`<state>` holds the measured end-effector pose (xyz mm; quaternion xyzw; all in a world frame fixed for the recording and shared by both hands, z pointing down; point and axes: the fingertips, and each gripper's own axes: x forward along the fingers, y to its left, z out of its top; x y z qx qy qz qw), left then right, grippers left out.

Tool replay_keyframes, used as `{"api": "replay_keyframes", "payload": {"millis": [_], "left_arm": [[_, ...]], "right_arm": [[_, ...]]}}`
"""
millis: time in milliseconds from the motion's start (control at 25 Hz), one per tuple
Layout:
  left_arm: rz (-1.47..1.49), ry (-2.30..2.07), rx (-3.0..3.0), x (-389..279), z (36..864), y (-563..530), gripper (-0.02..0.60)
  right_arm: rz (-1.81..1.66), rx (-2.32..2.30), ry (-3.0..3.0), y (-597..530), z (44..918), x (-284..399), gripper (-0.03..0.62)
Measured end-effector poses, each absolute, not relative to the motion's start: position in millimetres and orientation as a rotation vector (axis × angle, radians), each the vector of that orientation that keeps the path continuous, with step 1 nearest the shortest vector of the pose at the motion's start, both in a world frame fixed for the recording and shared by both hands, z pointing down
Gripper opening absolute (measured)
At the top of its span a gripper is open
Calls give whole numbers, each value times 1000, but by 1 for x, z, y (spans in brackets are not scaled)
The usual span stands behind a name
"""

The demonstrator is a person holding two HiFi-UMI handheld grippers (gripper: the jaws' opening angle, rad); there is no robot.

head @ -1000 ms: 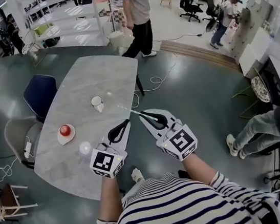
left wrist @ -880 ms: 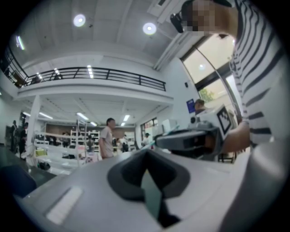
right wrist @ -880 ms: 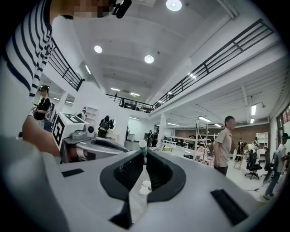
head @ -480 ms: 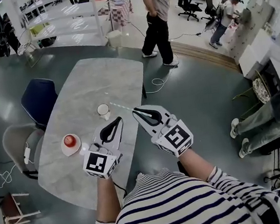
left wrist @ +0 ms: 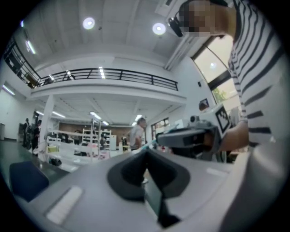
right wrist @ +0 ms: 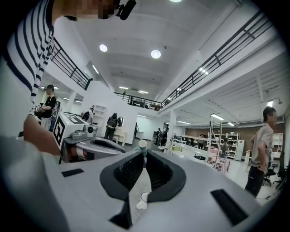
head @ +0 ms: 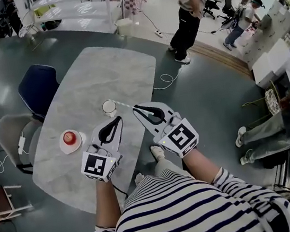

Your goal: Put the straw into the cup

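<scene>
Leaned over the long right edge of the oval, marble-veined table [head: 101, 70], with open grey floor beyond it; pinched a thin pale straw [head: 125, 107] in the clamped right gripper [head: 135, 108], its tip just beside the round white cup [head: 109, 107]; held the left gripper [head: 118, 119] closed on nothing, near the cup; had drawn closer to the cup than half a second before; left the red-topped white saucer [head: 70, 141] well apart, leftward.
</scene>
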<state>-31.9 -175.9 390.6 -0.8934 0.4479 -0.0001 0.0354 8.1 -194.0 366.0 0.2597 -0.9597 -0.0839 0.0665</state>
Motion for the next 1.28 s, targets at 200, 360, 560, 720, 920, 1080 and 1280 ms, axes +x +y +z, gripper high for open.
{"api": "replay_keyframes", "payload": {"millis": [200, 360, 560, 720, 920, 1080, 1280], "left_arm": [[-20, 1517, -2667, -60, 388, -204, 8], [-55, 1630, -2593, -72, 385, -232, 8], [-71, 1747, -2508, -85, 384, -264, 8], [-88, 1838, -2440, -91, 386, -283, 8], [-96, 1945, -2376, -84, 390, -308, 8], [-118, 2031, -2313, -95, 392, -310, 8], [-117, 2075, -2272, -109, 396, -312, 8]], "right_arm": [[-309, 645, -2924, -225, 359, -15, 25], [-334, 506, -2946, -258, 355, -29, 25], [-344, 352, -2979, -294, 355, -49, 25], [-339, 252, -2991, -318, 358, -57, 25], [-295, 132, -2963, -350, 366, -51, 25], [-278, 32, -2923, -355, 379, -65, 25], [-277, -36, -2862, -358, 399, -82, 25]]}}
